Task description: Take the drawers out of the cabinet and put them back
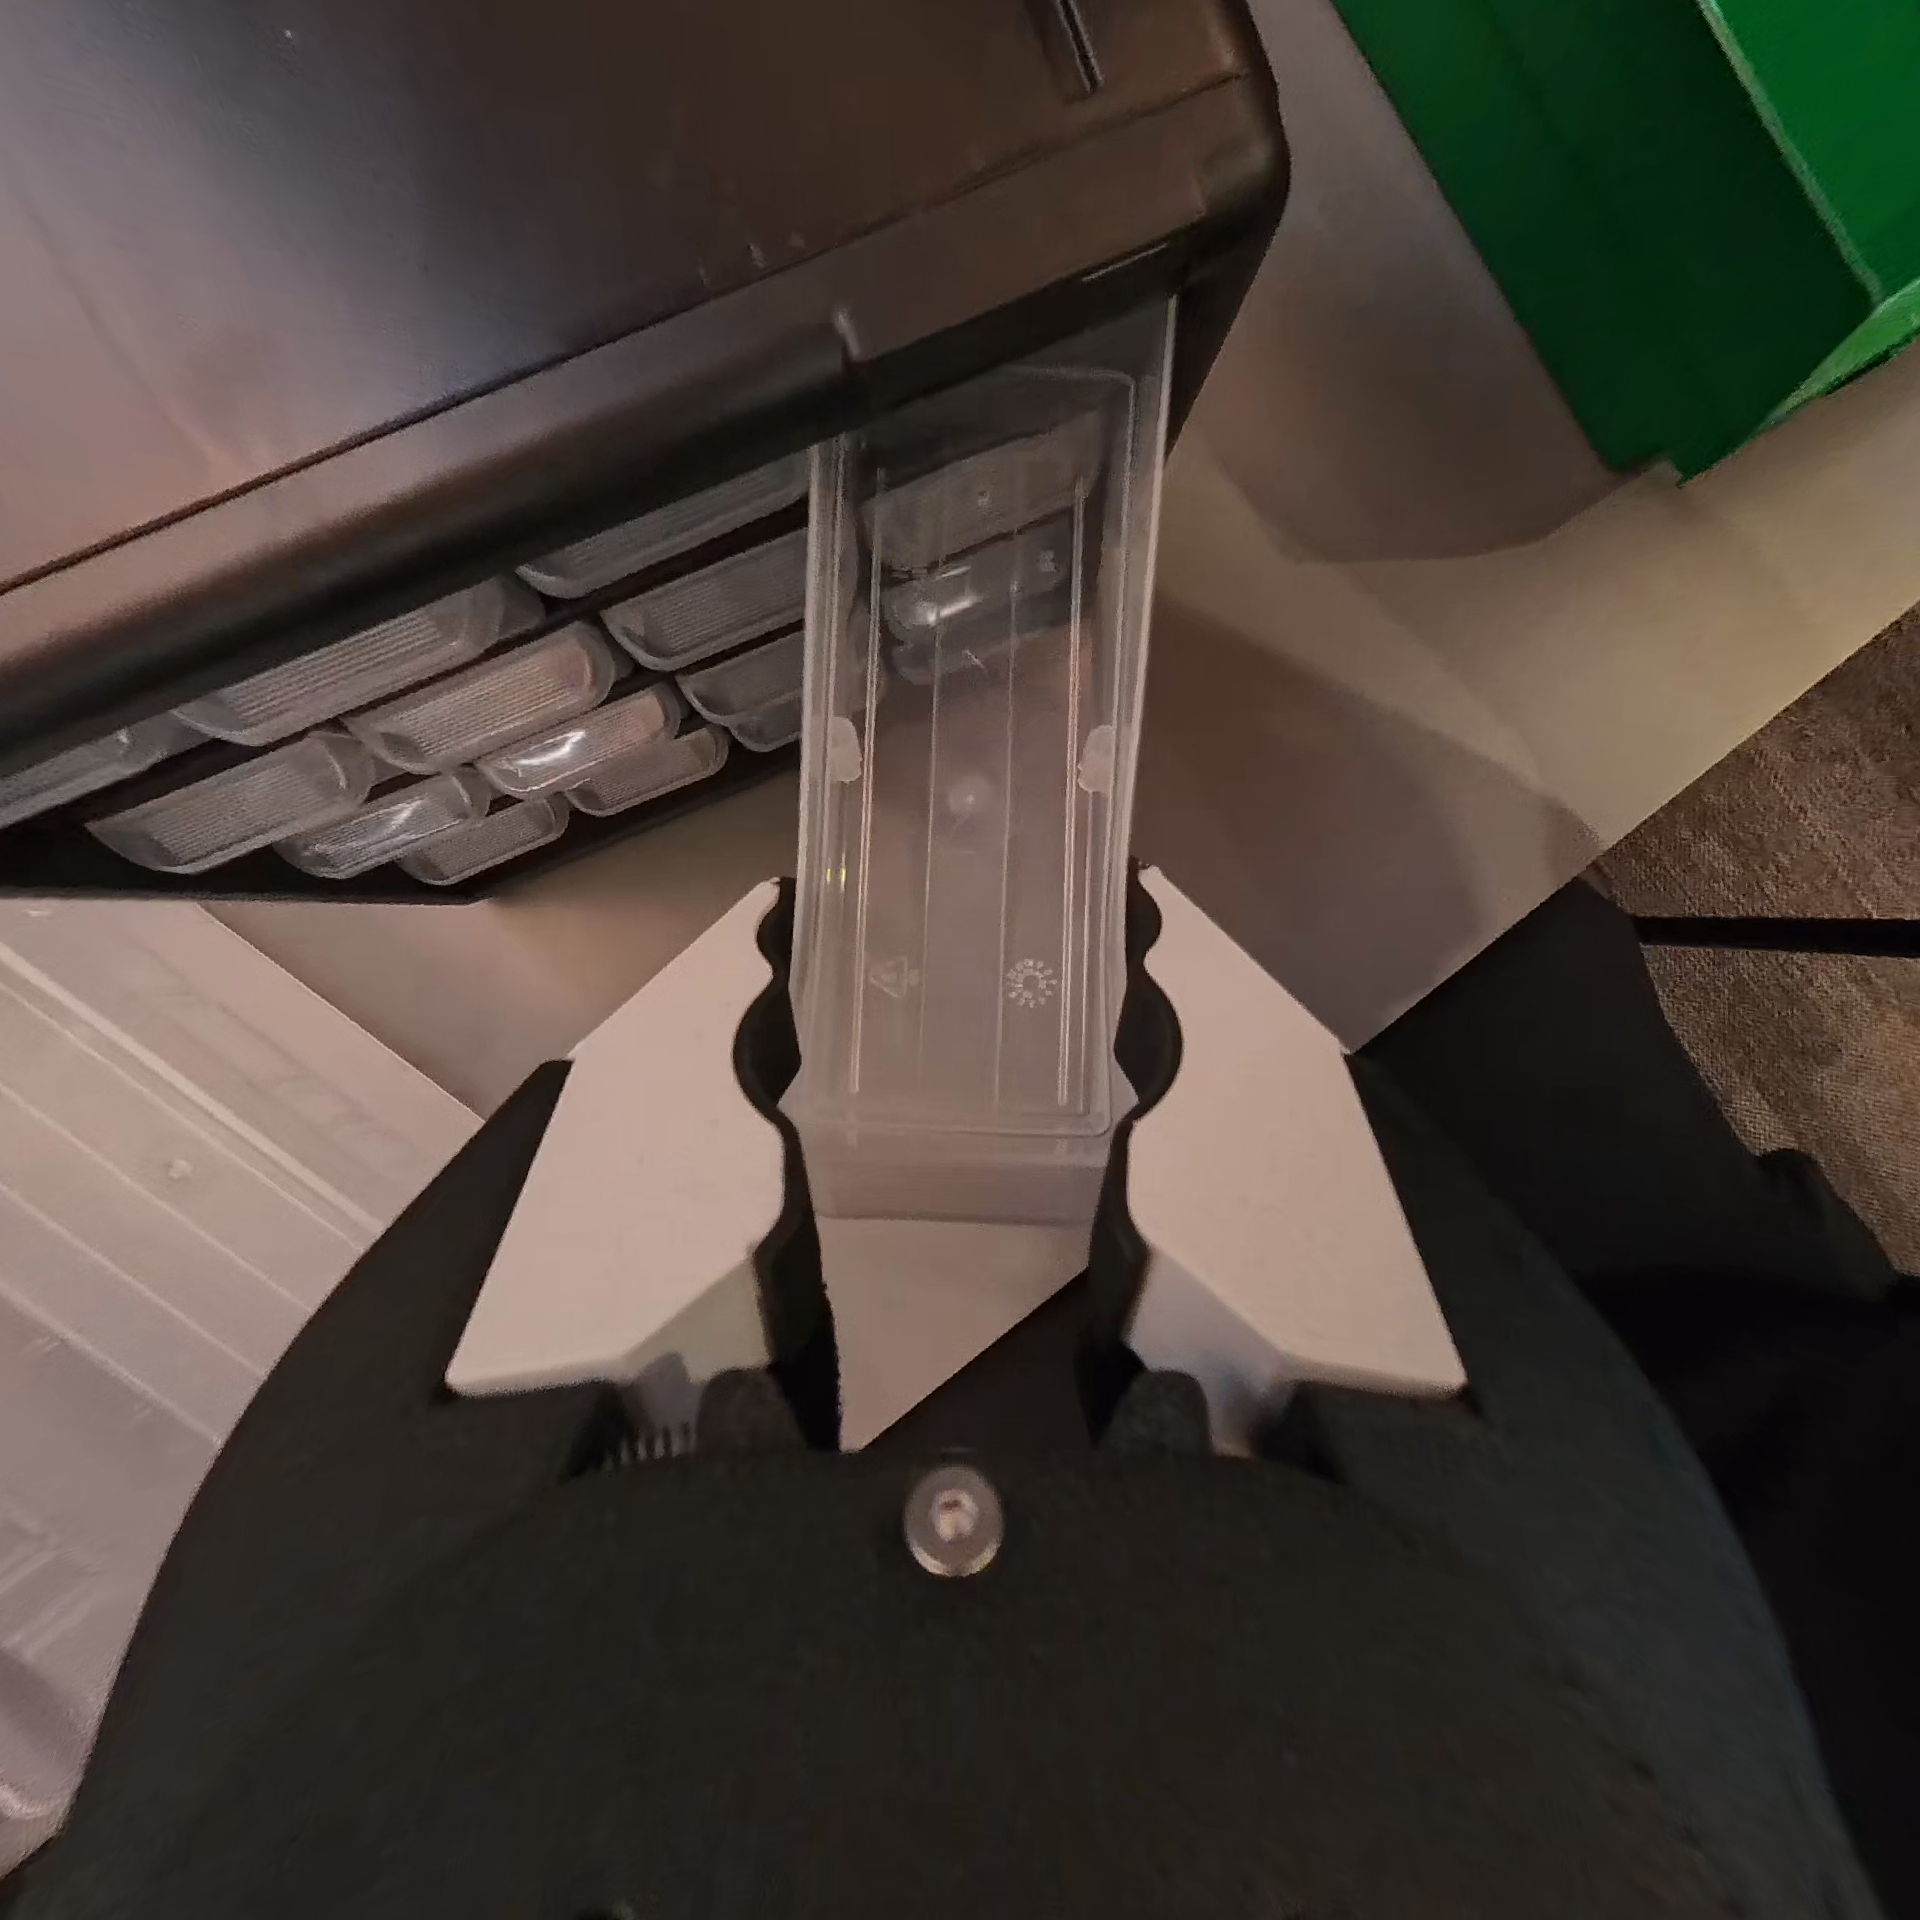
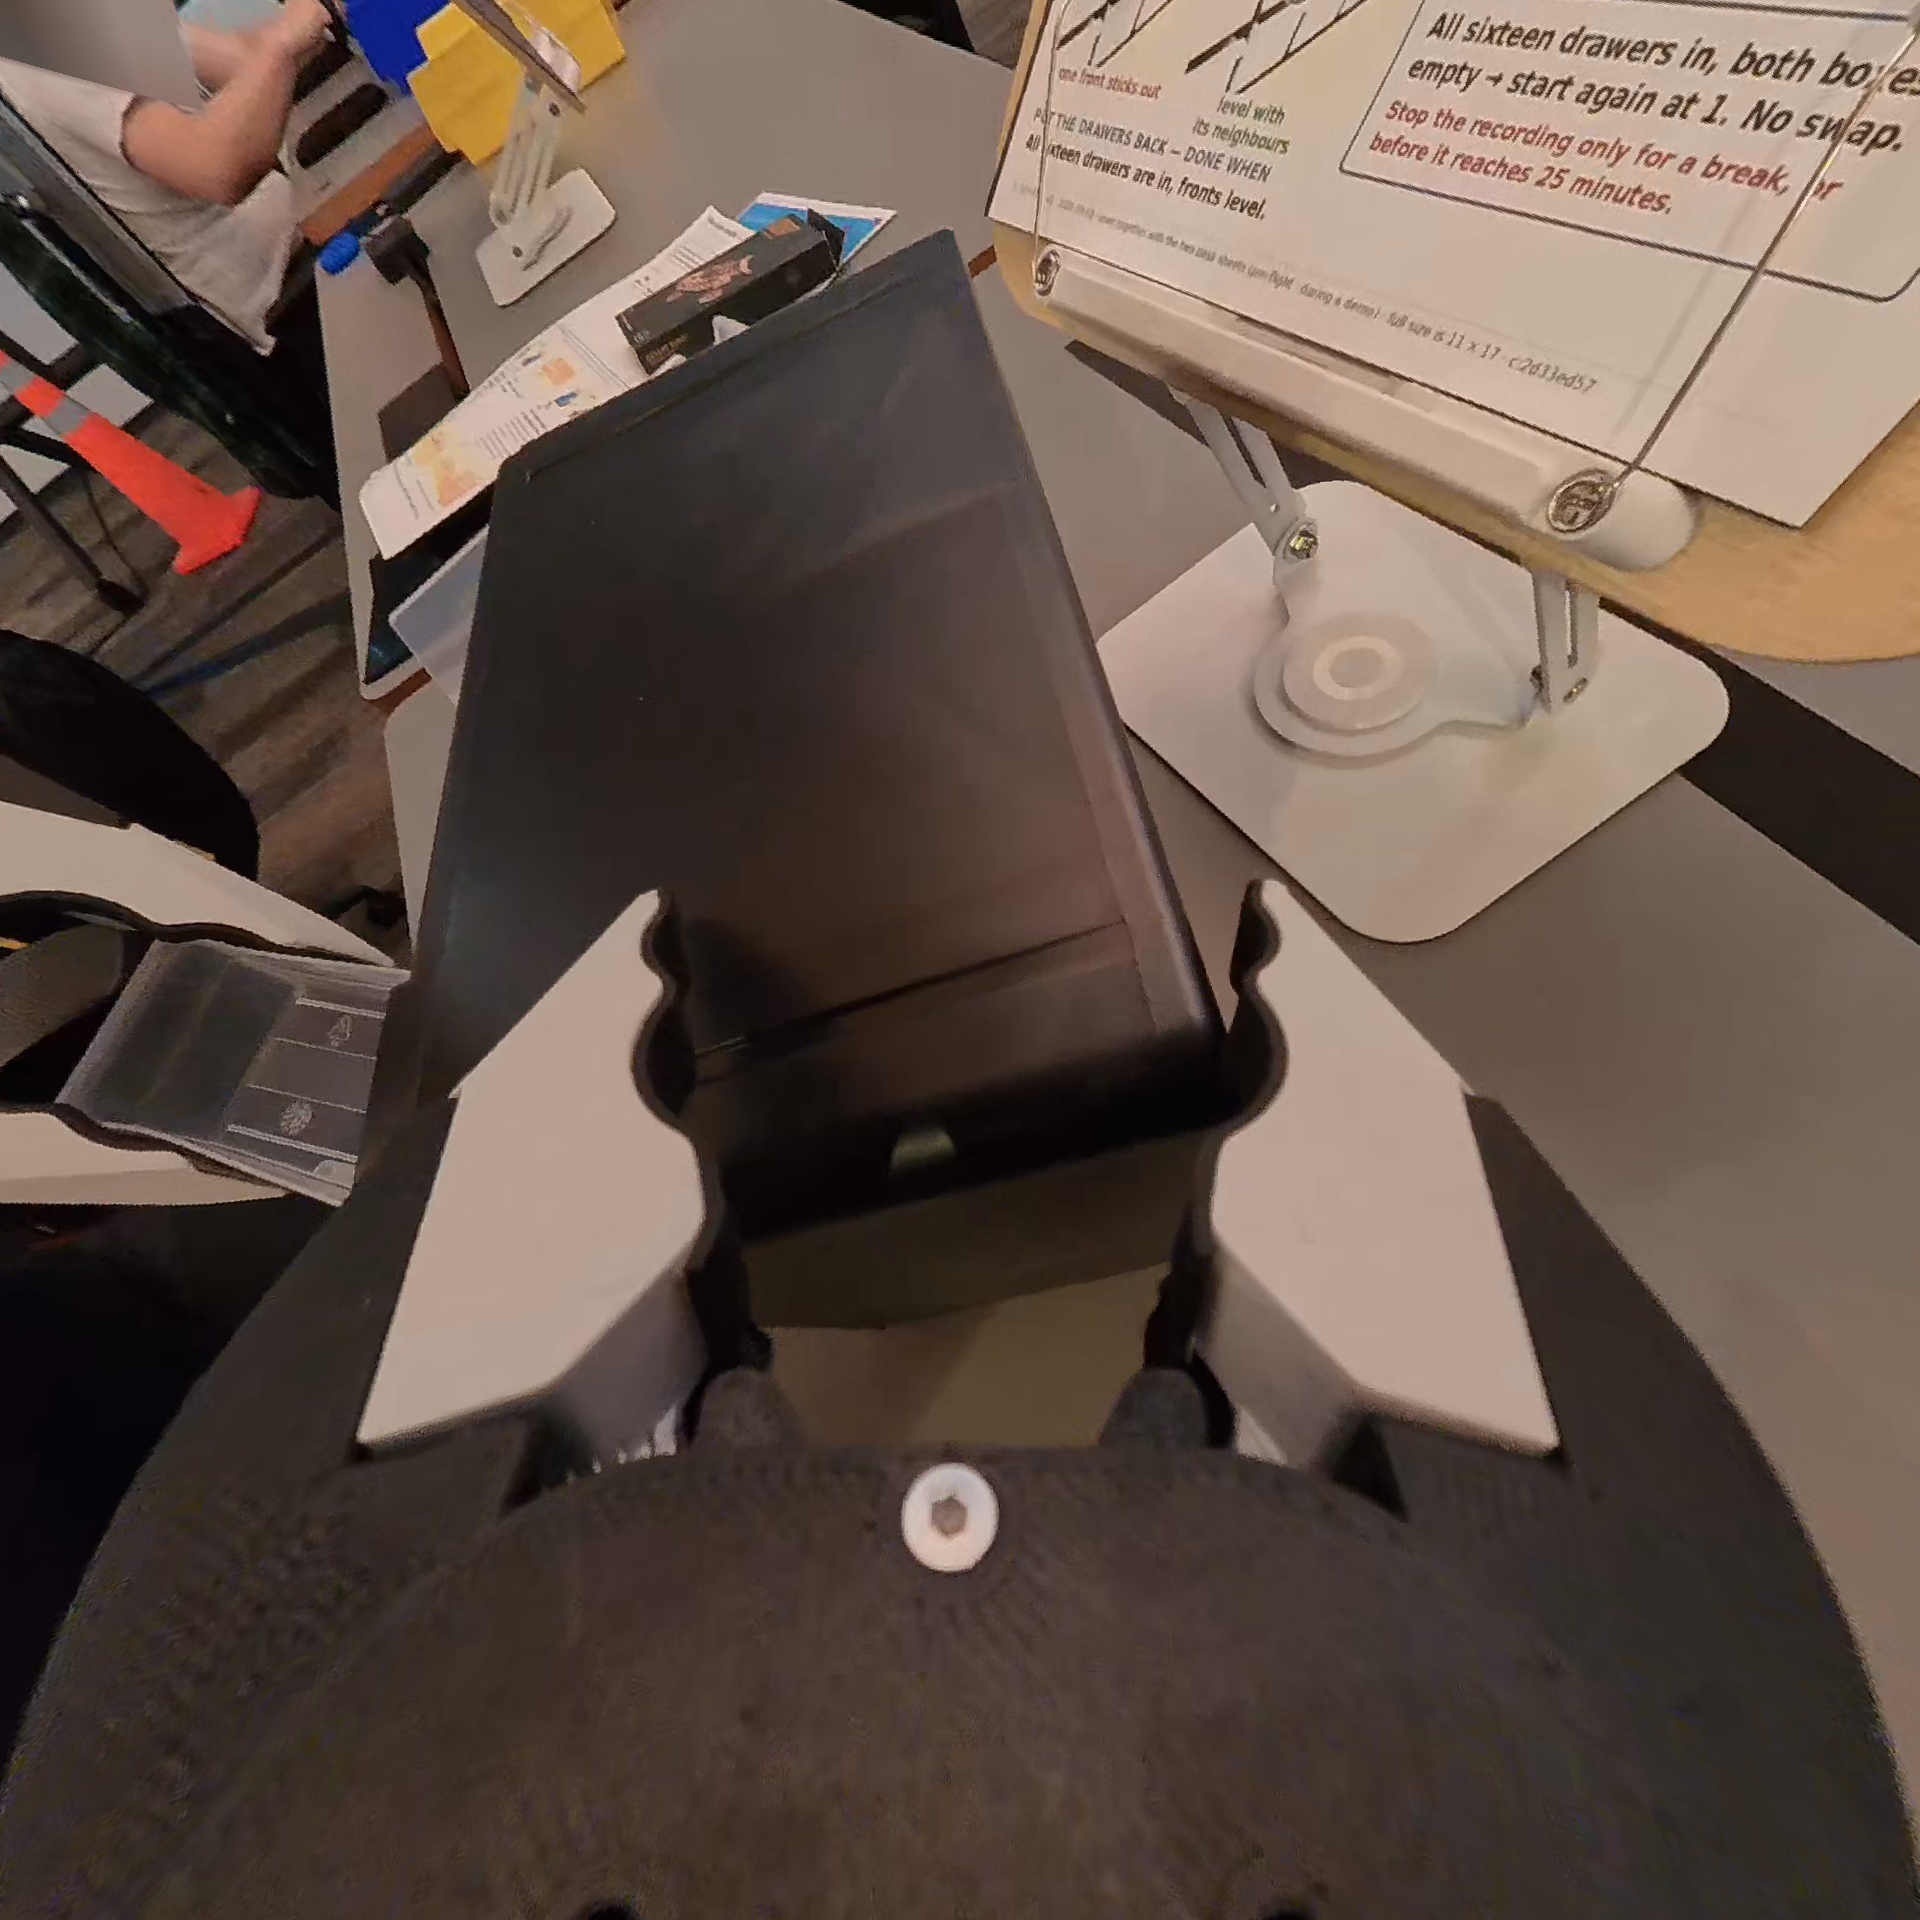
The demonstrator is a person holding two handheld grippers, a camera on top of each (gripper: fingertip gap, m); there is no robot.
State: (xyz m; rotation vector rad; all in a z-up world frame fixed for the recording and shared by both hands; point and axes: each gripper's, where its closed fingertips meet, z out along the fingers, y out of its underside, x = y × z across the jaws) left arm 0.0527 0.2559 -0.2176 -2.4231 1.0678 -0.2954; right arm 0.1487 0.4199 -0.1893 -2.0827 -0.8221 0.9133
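Your left gripper (image 1: 961, 1049) clamped the clear drawer (image 1: 971, 790), half out of the black cabinet (image 1: 582, 239); your right gripper (image 2: 956, 1039) straddled the cabinet's end, jaws wide.

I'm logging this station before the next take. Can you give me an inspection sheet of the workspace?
Surface: grey table, bare beside the cabinet.
Job's things: black cabinet; clear drawer partly out of its top corner slot; other drawers seated.
Clutter: papers, small black box.
Grippers: left gripper shut on the drawer; right gripper straddles the cabinet's end, contact unclear.
Cables: nothing seen.
Surroundings: instruction stand, orange cone, green bin, seated person.
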